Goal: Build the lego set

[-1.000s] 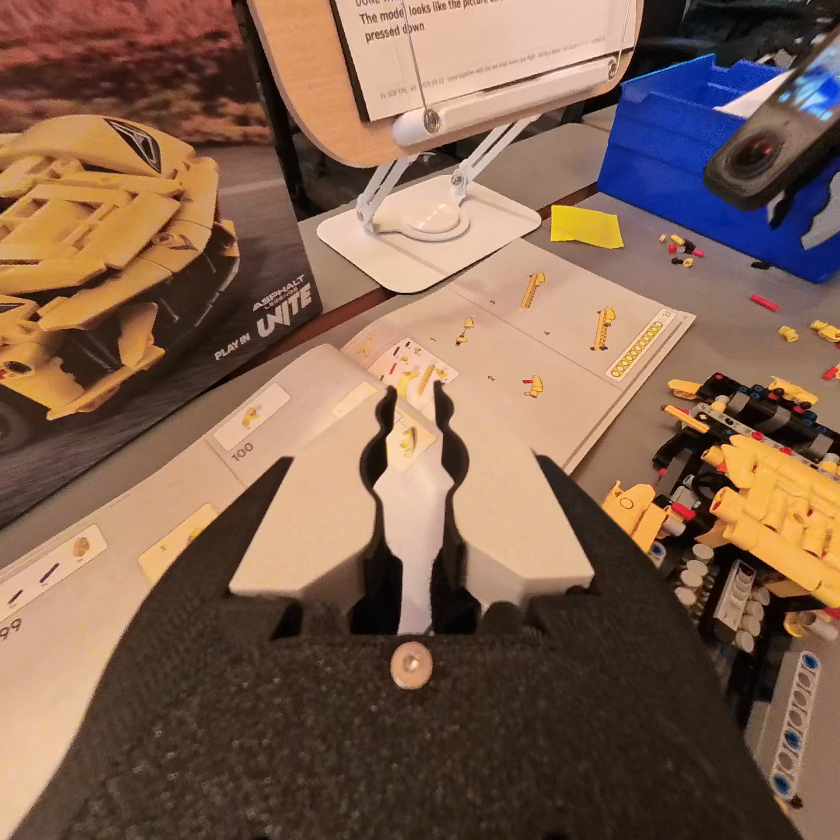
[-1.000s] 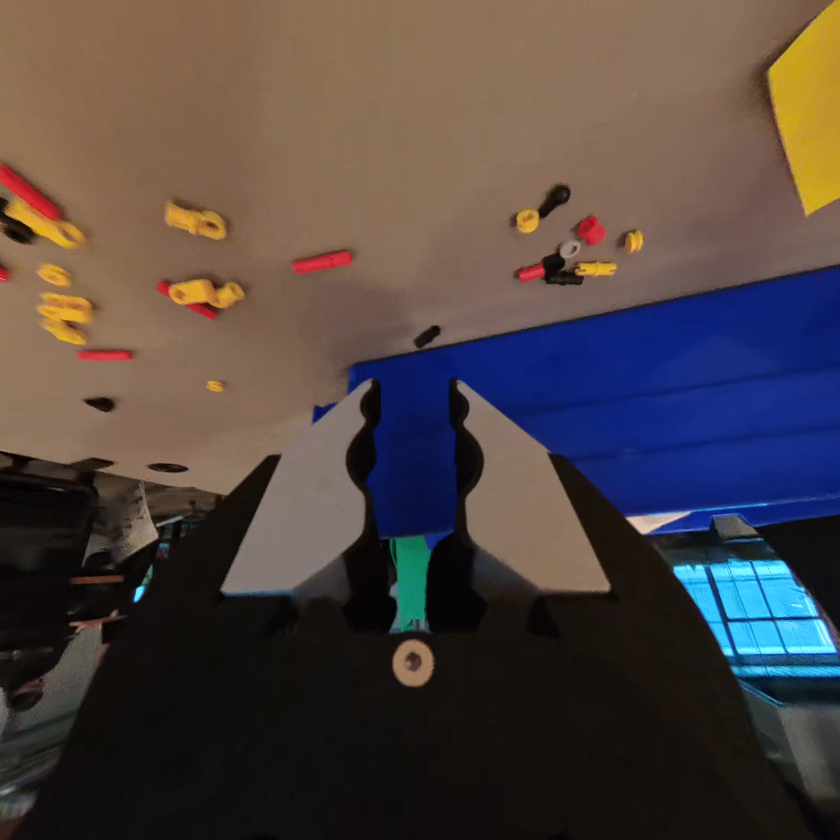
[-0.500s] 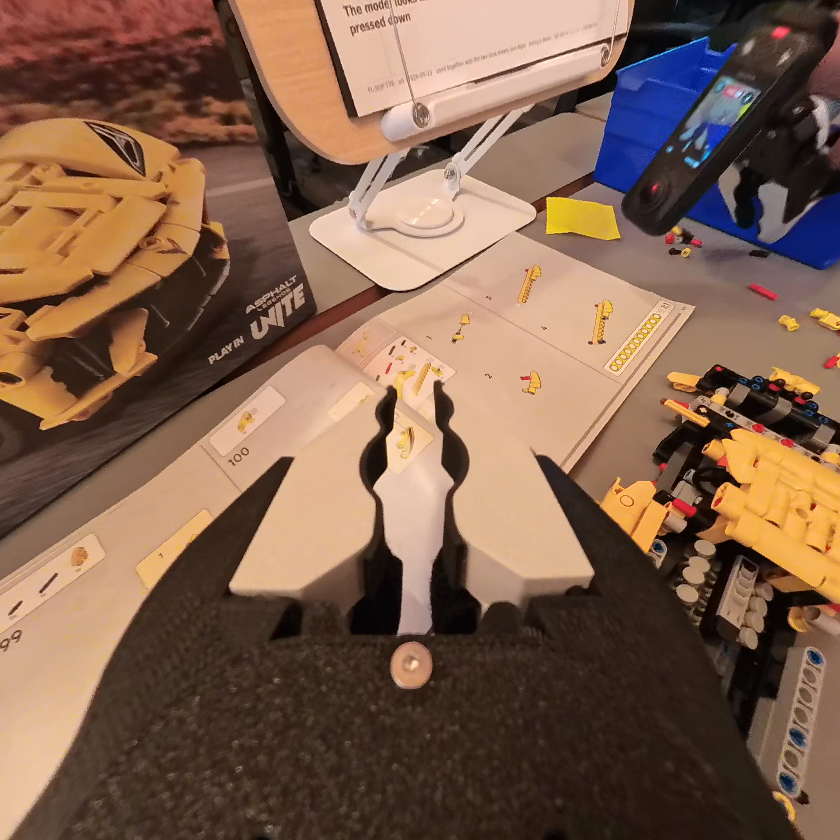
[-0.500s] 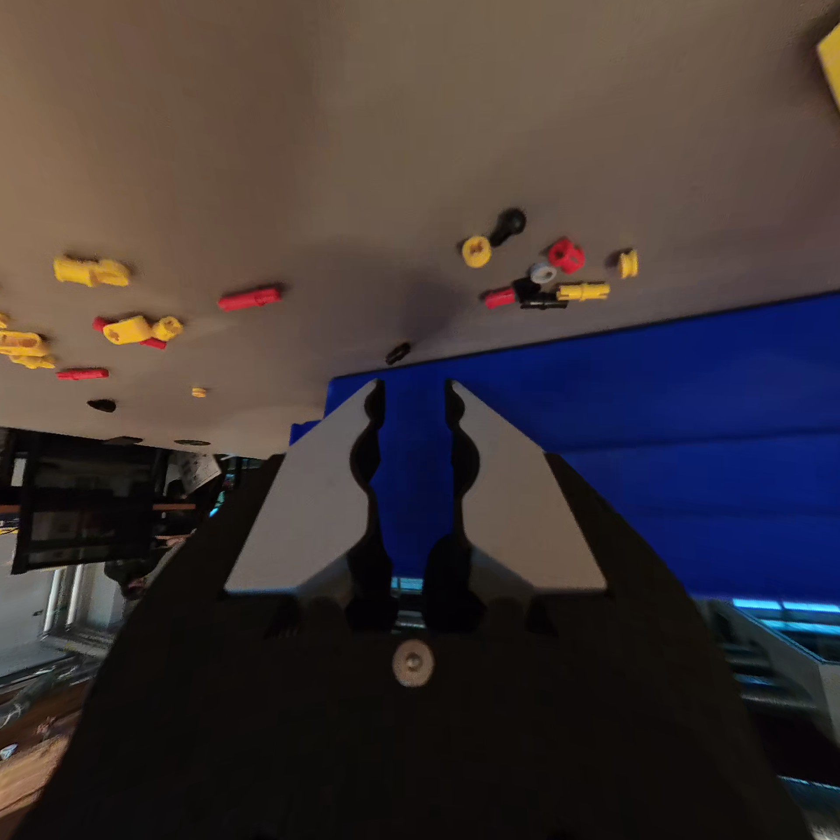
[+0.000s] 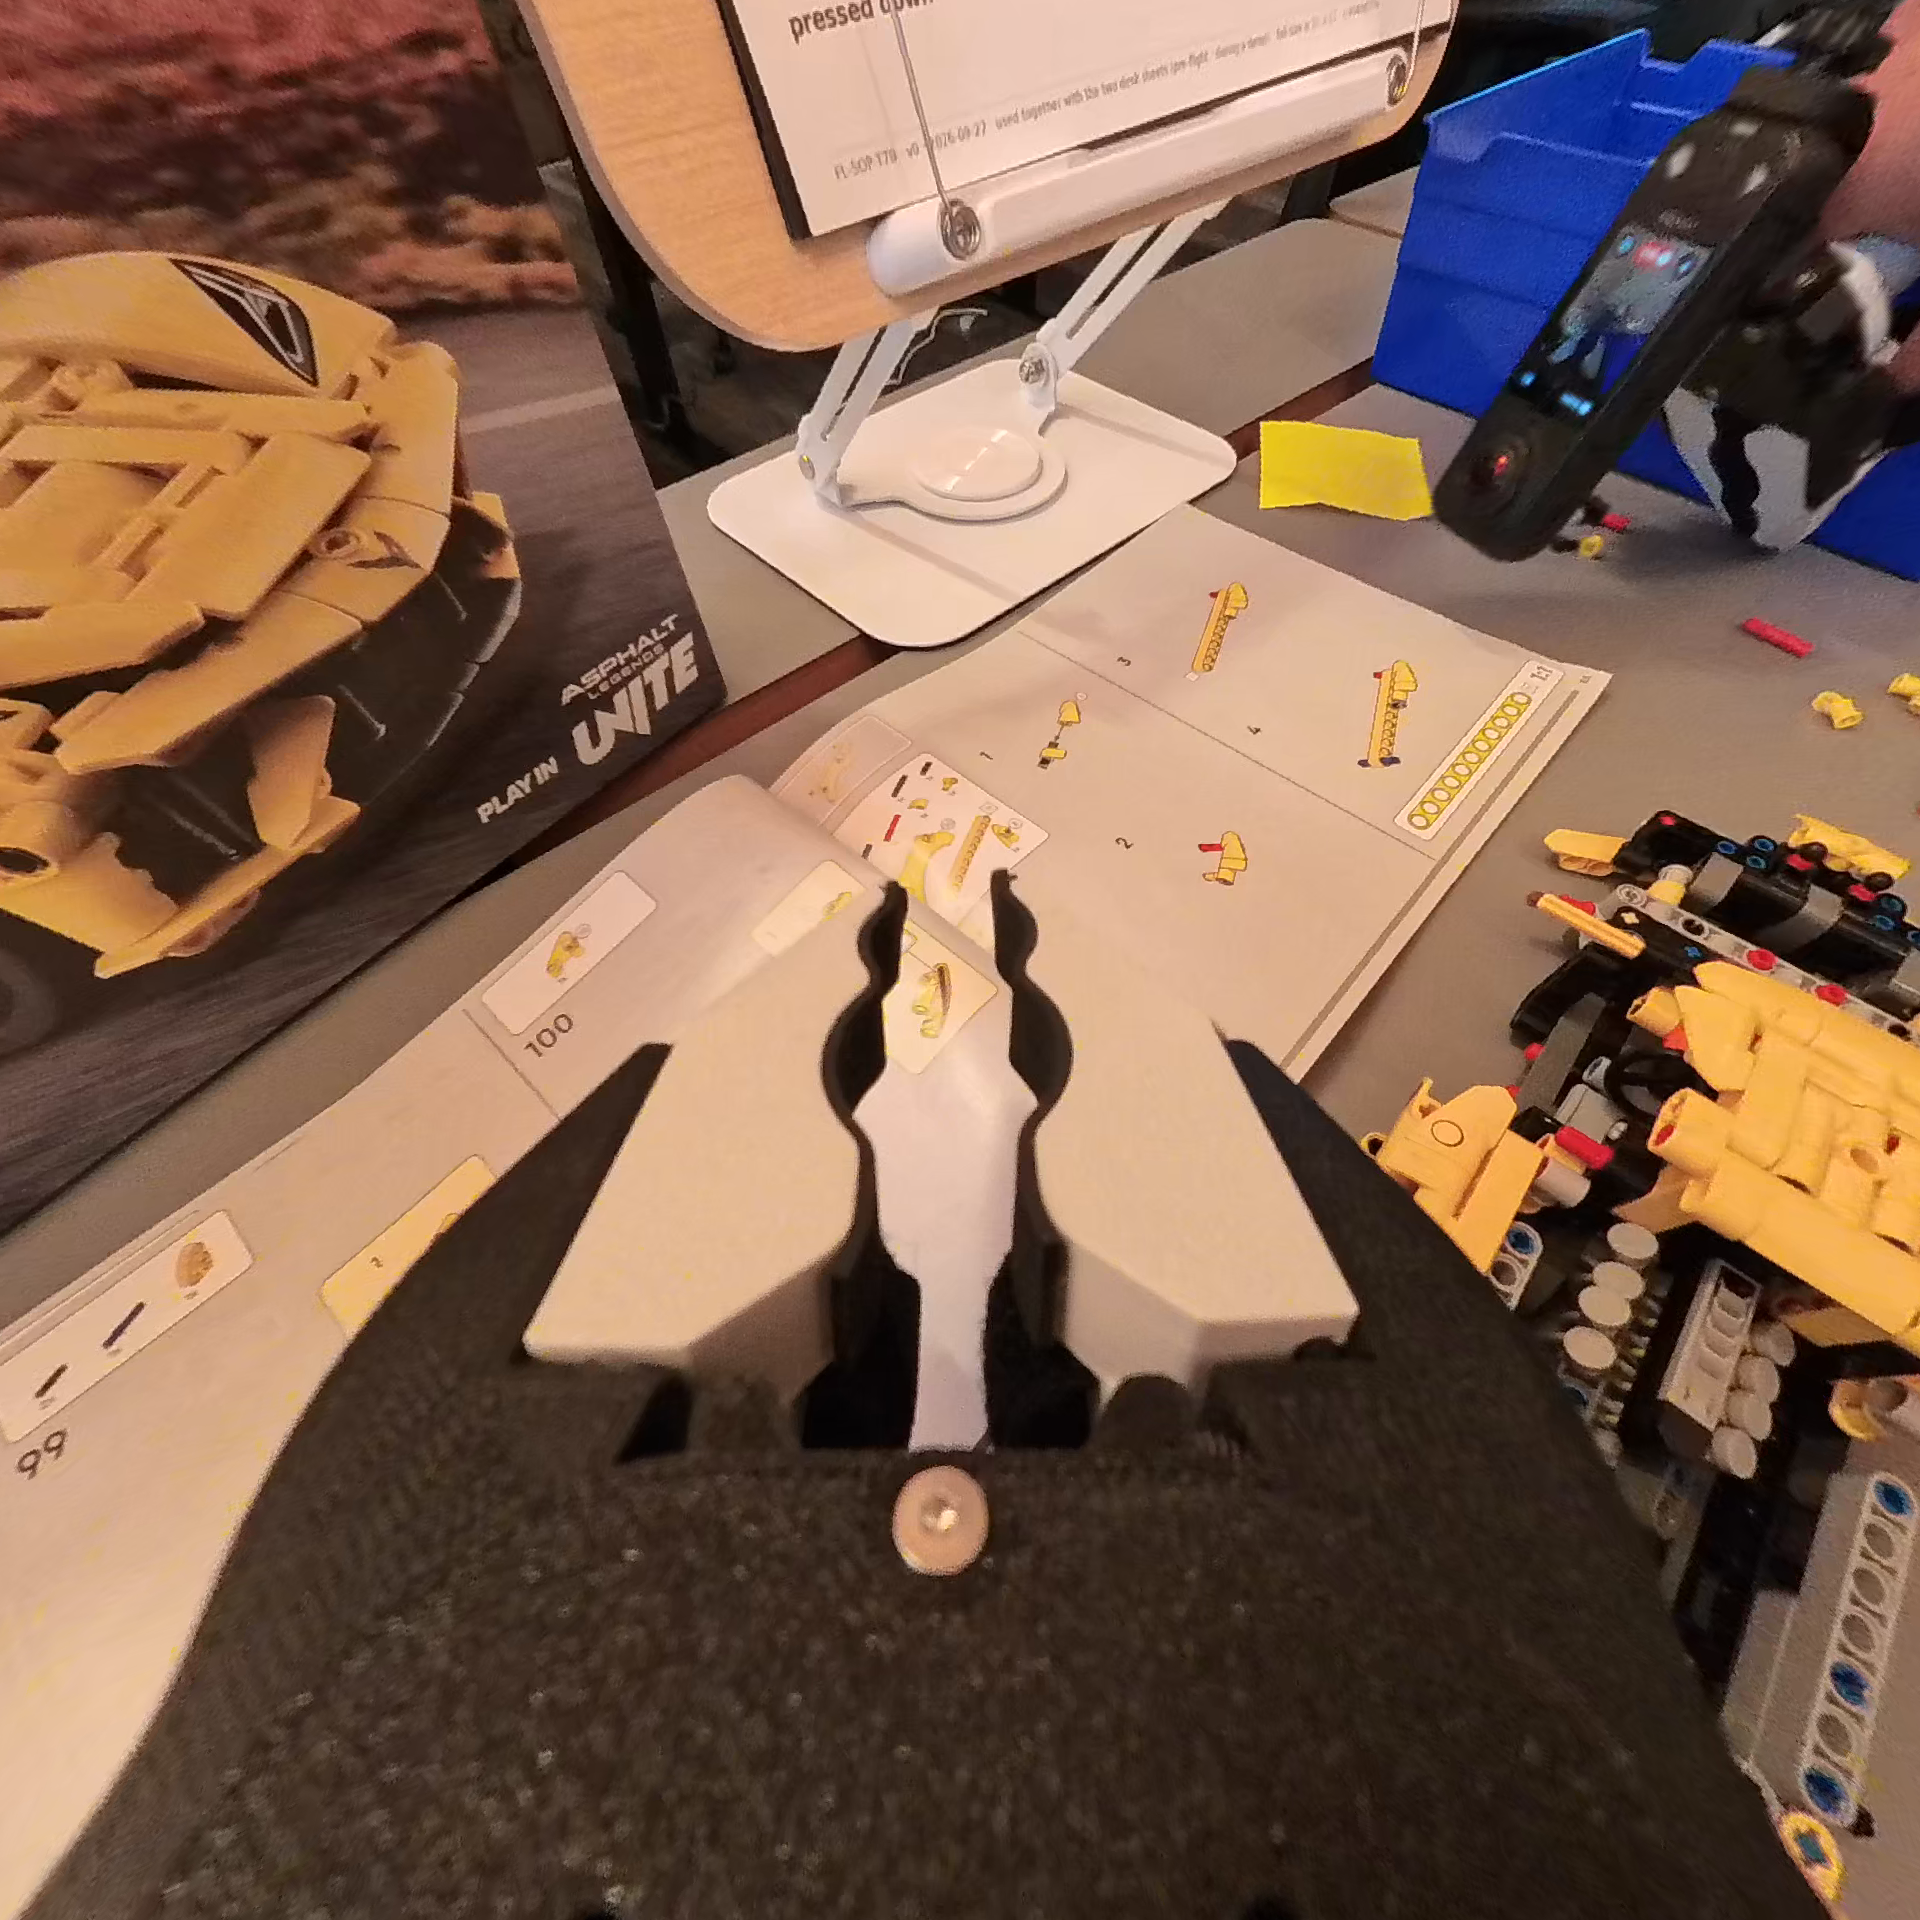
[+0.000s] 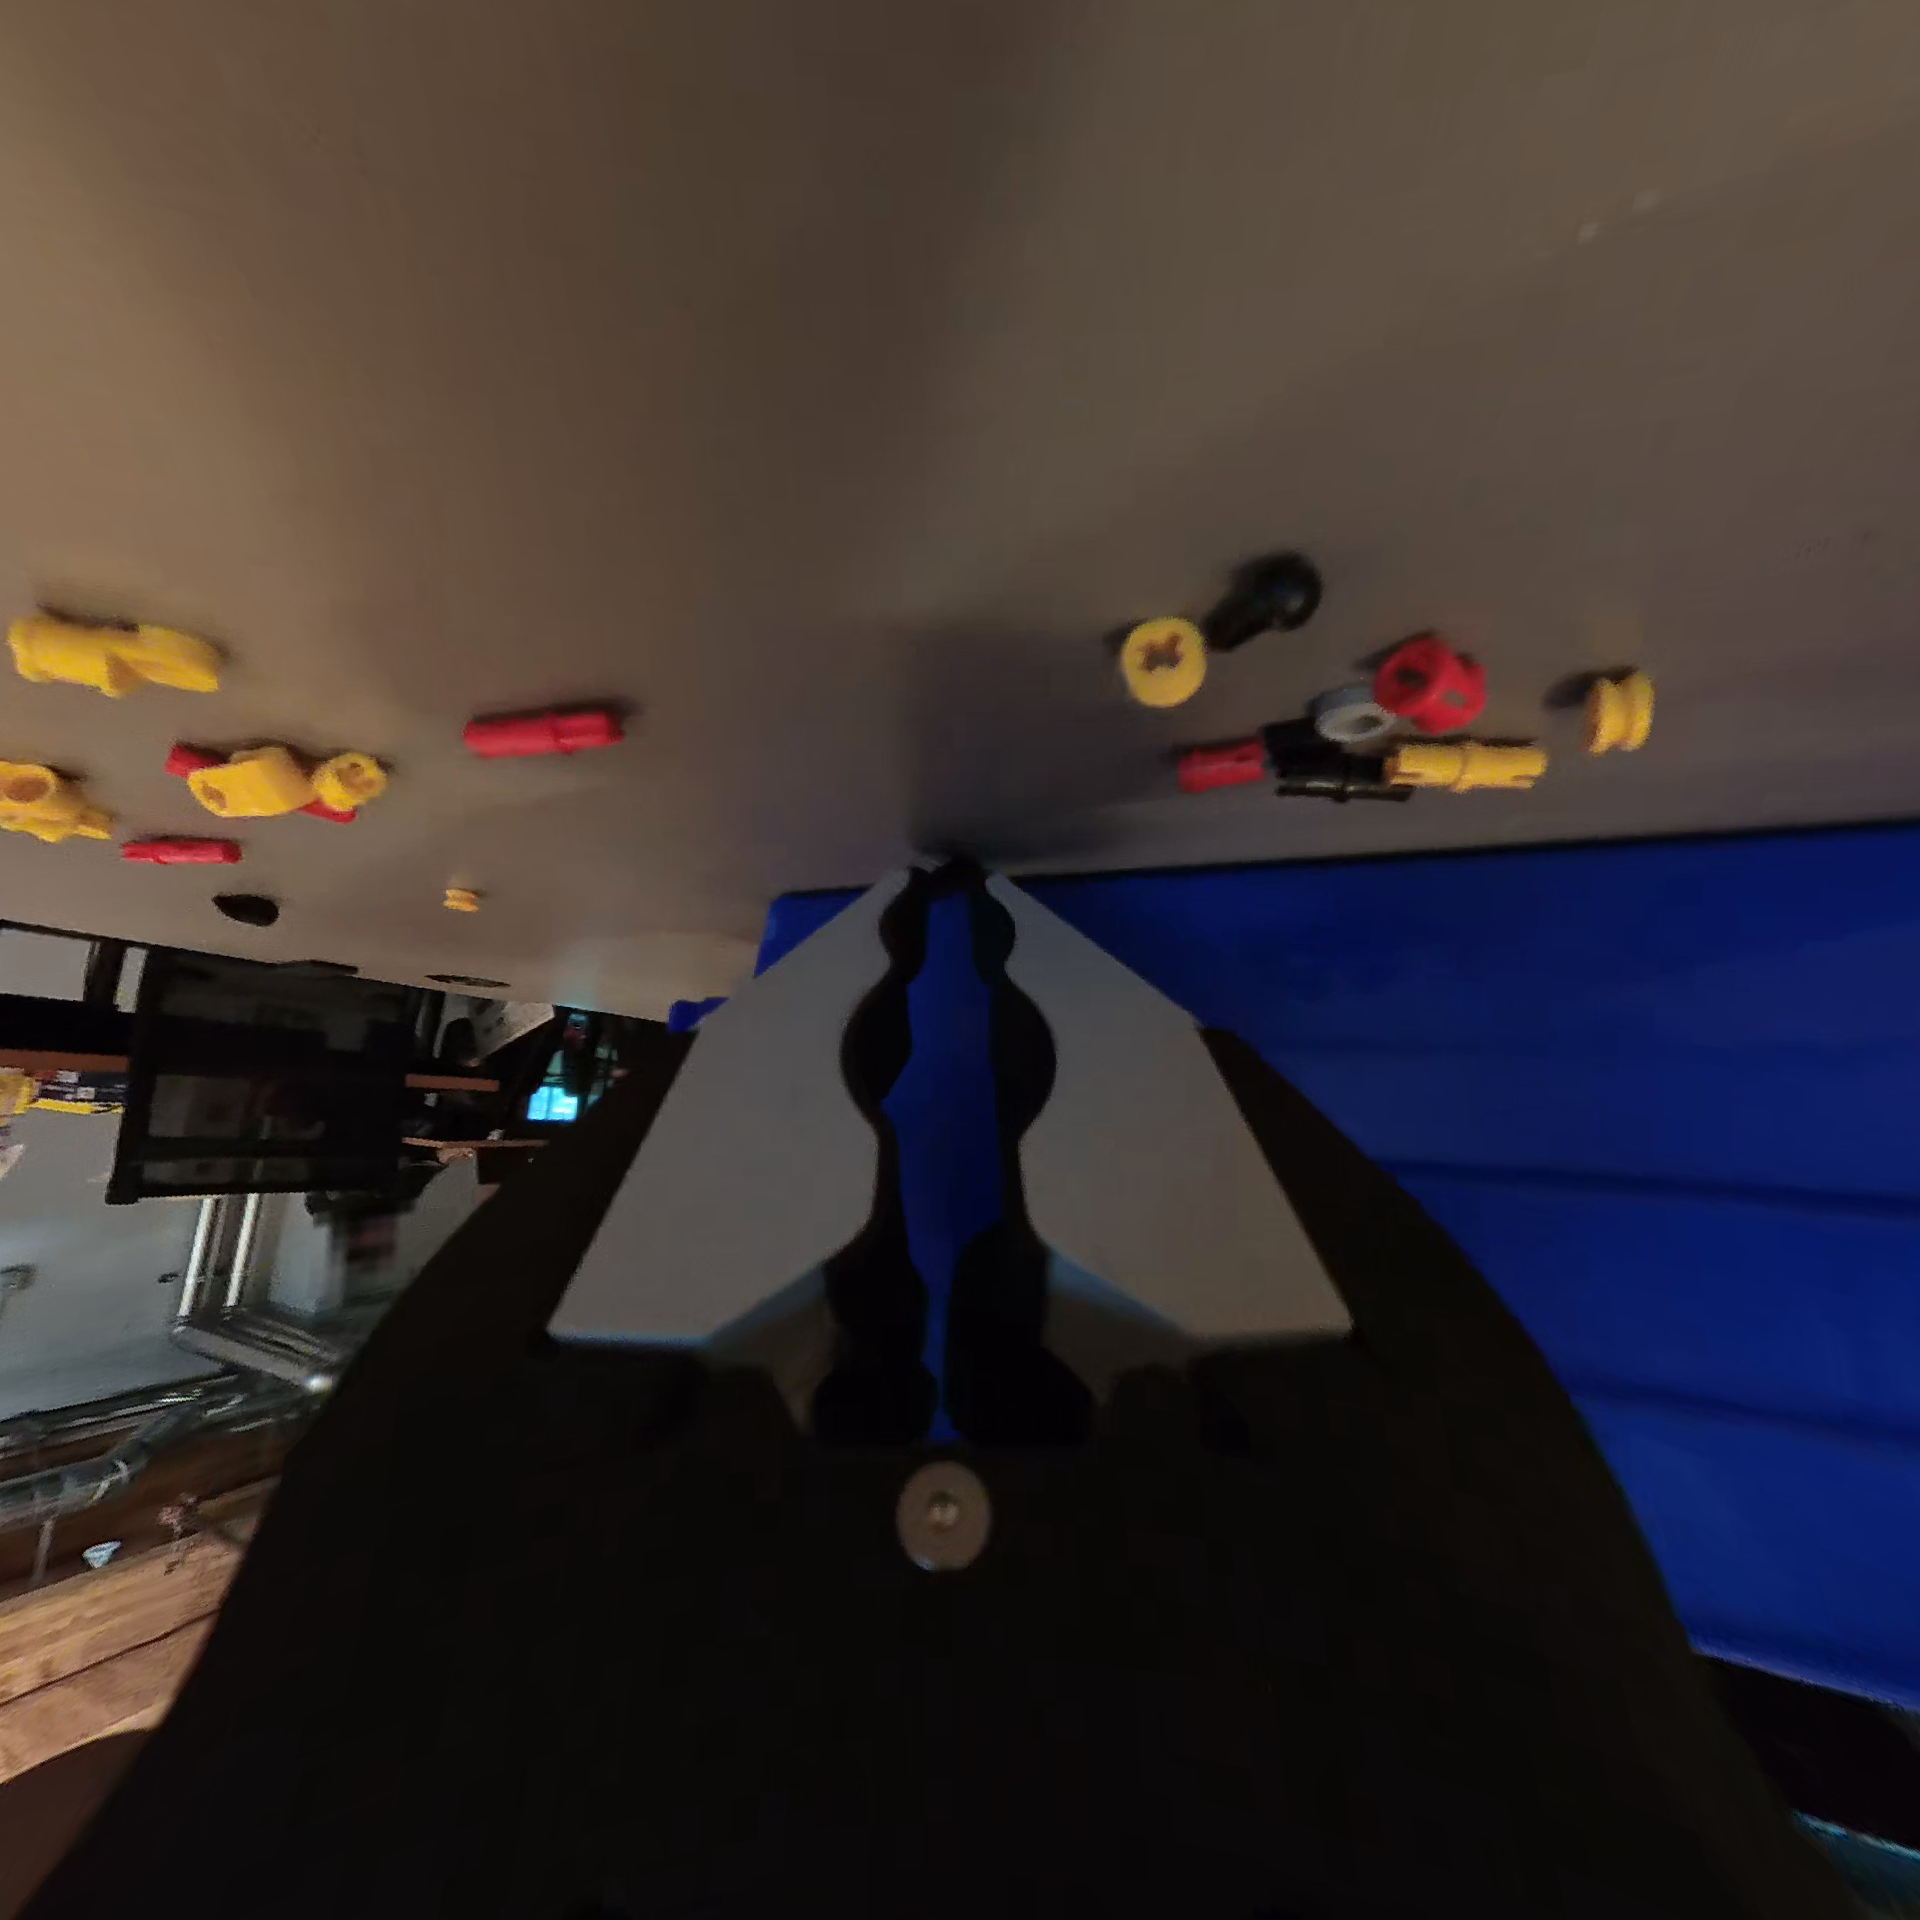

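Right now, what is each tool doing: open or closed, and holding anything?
Left tool: open, holding nothing.
Right tool: nearly closed, apparently pinching a small black piece at its tips.

A workroom or lab set up for recorded assembly work, not a home. A grey table [image 5: 1683,665] carries a blue parts bin [image 5: 1507,229], and just in front of the bin loose plastic pieces [image 6: 1340,707] lie scattered. Beside the bin stands a document stand [image 5: 977,457] holding a printed instruction sheet. Beyond the bin, past the table edge, the right wrist view shows a dark screen [image 6: 260,1081] and metal shelving, blurred.
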Demonstrator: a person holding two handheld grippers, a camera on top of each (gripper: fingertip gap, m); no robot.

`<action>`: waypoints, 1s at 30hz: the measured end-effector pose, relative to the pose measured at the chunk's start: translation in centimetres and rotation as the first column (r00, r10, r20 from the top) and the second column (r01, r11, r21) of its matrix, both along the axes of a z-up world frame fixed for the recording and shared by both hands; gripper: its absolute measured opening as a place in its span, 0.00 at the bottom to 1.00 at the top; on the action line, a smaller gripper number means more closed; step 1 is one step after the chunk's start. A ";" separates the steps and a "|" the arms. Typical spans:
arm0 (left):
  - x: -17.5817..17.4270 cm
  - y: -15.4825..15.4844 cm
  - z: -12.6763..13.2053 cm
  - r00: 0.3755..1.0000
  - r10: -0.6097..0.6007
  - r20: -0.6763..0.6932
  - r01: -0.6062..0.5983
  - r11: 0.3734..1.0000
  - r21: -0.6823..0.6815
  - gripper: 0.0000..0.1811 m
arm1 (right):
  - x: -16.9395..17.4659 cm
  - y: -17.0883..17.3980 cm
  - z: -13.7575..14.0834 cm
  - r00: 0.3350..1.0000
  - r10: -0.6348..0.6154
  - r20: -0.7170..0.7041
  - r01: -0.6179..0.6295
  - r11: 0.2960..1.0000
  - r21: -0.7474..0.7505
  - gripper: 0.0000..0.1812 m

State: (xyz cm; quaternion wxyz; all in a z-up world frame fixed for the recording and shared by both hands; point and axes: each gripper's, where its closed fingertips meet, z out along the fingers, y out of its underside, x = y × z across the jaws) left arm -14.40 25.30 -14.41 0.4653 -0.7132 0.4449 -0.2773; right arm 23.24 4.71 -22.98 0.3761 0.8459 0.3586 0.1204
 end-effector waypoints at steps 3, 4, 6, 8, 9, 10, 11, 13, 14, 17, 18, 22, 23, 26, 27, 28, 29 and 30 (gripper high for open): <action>0.1 -0.1 -0.3 1.000 -0.003 -0.008 0.003 1.000 -0.002 0.09 | -1.5 0.2 1.1 0.997 -0.008 -0.072 0.013 0.998 0.062 0.02; 0.1 -0.1 -0.4 1.000 -0.005 -0.012 0.005 1.000 -0.002 0.09 | -2.4 0.5 1.8 0.995 0.001 -0.104 0.011 0.994 0.110 0.02; 0.2 -0.1 -0.5 1.000 -0.006 -0.020 0.006 1.000 -0.001 0.09 | -5.5 0.6 3.5 0.978 0.033 -0.205 0.013 0.976 0.218 0.02; 0.2 -0.1 -0.7 1.000 -0.005 -0.027 0.005 1.000 0.001 0.09 | -9.6 -0.1 5.1 0.940 0.074 -0.332 0.041 0.944 0.327 0.02; 0.2 -0.1 -0.7 1.000 -0.005 -0.027 0.005 1.000 0.000 0.09 | -12.5 -1.0 5.6 0.898 0.092 -0.430 0.075 0.931 0.356 0.02; 0.2 -0.1 -0.8 1.000 -0.006 -0.027 0.005 1.000 -0.003 0.09 | -15.5 -2.3 6.0 0.843 0.107 -0.527 0.117 0.920 0.375 0.02; 0.2 -0.1 -0.9 1.000 -0.006 -0.028 0.006 1.000 -0.005 0.09 | -18.1 -3.6 6.1 0.793 0.119 -0.597 0.154 0.910 0.386 0.02; 0.2 -0.1 -1.1 0.999 -0.006 -0.035 0.005 1.000 -0.006 0.09 | -22.5 -6.4 5.4 0.705 0.137 -0.696 0.219 0.891 0.397 0.02; 0.2 -0.1 -1.2 0.999 -0.005 -0.039 0.004 1.000 -0.007 0.09 | -24.1 -7.5 4.7 0.679 0.145 -0.720 0.246 0.879 0.409 0.02; 0.1 0.0 -1.5 0.998 0.003 -0.063 -0.003 1.000 -0.002 0.09 | -26.6 -9.7 2.1 0.664 0.127 -0.737 0.329 0.836 0.440 0.02; 0.2 -0.1 -1.6 0.998 0.002 -0.066 -0.002 1.000 -0.002 0.09 | -27.0 -10.2 1.4 0.663 0.106 -0.741 0.358 0.825 0.438 0.02; 0.5 -0.3 -1.7 0.998 -0.009 -0.062 0.008 1.000 -0.007 0.09 | -28.0 -11.5 -0.1 0.656 0.063 -0.752 0.414 0.803 0.429 0.02; 0.6 -0.4 -1.6 0.998 -0.010 -0.064 0.010 1.000 -0.005 0.09 | -27.9 -11.6 -0.3 0.668 0.077 -0.741 0.403 0.799 0.446 0.02; 0.6 -0.5 -1.4 0.998 -0.011 -0.066 0.011 1.000 0.009 0.09 | -28.0 -11.5 -0.3 0.675 0.084 -0.733 0.406 0.787 0.464 0.02; 0.7 -0.6 -1.3 0.998 -0.011 -0.064 0.012 1.000 0.012 0.09 | -28.0 -11.5 -0.4 0.675 0.083 -0.733 0.408 0.786 0.465 0.03; 0.7 -0.6 -1.2 0.998 -0.011 -0.062 0.012 1.000 0.013 0.09 | -28.1 -11.4 -0.5 0.674 0.086 -0.734 0.410 0.783 0.468 0.03; 0.6 -0.6 -1.2 0.998 -0.011 -0.062 0.012 1.000 0.015 0.09 | -28.1 -11.4 -0.5 0.671 0.092 -0.735 0.411 0.779 0.473 0.03; 0.6 -0.6 -1.1 0.998 -0.010 -0.062 0.011 1.000 0.017 0.09 | -28.1 -11.6 -0.4 0.667 0.094 -0.739 0.410 0.782 0.470 0.05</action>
